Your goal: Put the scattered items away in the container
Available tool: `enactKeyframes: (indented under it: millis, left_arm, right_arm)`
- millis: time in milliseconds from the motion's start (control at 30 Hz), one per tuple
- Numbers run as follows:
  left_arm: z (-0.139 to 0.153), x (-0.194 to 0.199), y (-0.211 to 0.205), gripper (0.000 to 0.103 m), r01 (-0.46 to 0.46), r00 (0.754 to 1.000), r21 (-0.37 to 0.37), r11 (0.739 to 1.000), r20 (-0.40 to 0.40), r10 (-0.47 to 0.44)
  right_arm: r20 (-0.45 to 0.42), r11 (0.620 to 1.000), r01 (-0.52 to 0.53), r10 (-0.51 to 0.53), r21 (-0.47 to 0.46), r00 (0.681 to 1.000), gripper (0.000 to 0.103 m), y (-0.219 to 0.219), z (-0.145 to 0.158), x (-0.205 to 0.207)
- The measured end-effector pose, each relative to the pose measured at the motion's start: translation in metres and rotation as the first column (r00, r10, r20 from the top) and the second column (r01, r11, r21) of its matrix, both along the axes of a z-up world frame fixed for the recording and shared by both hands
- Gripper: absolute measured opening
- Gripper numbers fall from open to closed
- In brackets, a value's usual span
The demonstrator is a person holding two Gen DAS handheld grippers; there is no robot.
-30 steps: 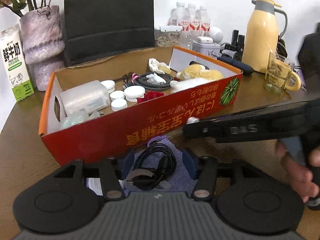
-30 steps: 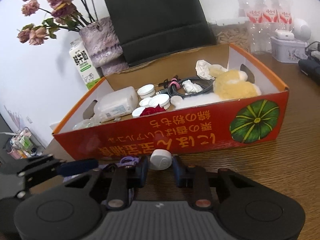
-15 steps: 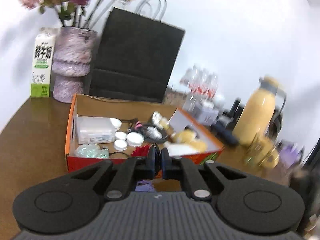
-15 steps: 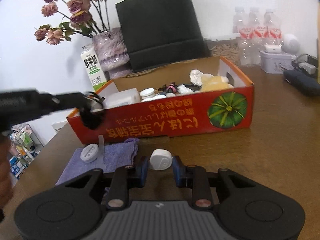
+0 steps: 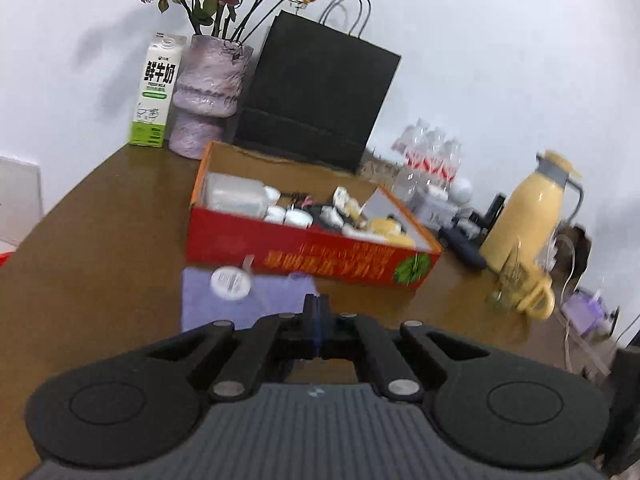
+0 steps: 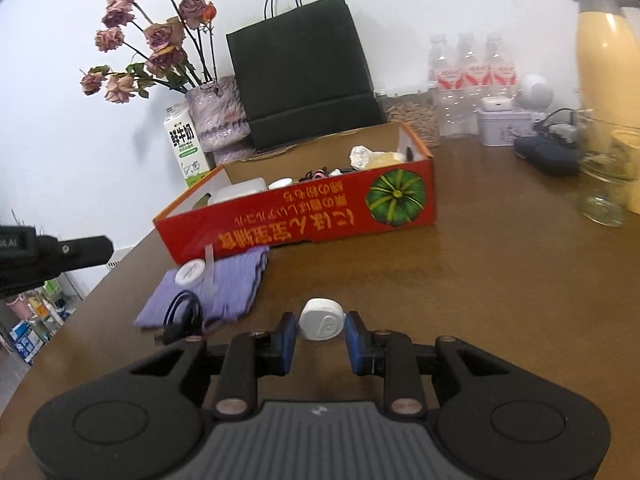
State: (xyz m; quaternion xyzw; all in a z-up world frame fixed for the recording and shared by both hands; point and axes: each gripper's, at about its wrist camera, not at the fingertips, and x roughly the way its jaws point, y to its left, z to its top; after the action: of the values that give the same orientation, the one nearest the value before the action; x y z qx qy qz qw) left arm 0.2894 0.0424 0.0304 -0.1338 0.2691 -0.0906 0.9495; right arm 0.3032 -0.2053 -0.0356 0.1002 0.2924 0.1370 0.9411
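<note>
Fingers of the right gripper (image 6: 321, 338) stand apart on either side of a white rounded case (image 6: 322, 319), which sits on the wooden table (image 6: 480, 280) between the two blue pads; a thin gap shows on each side, so whether they touch it I cannot tell. Ahead of this gripper and slightly left lies the red cardboard box (image 6: 304, 216), already holding white lids, a clear tub, a cable and a yellow plush. Left of the gripper, between it and the box, a purple cloth (image 6: 224, 284) lies flat with a white round lid (image 6: 190, 272) at its far corner and a coiled black cable (image 6: 182, 314) at its near edge.

The left gripper (image 5: 317, 322) has its fingers pressed together with nothing visible between them. Directly beyond its tips lies the same cloth (image 5: 260, 300), the lid (image 5: 231, 283) ahead and to the left, the box (image 5: 312, 258) farther on.
</note>
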Motion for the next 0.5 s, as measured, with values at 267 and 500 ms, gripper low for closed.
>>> enactKeyframes:
  millis: [267,500]
  left_arm:
    - [-0.030,-0.019,-0.012,0.052,-0.046,0.999,0.152,0.987,-0.004,0.047]
    - [-0.056,0.030,-0.041,0.077,0.007,0.999,0.324,0.946,0.043,-0.022]
  right_arm:
    - [-0.006,1.000,0.020,-0.020,-0.016,1.000,0.025,-0.014,0.003,-0.051]
    - [0.006,0.999,-0.016,0.017,-0.028,1.000,0.025,-0.006,0.006,-0.065]
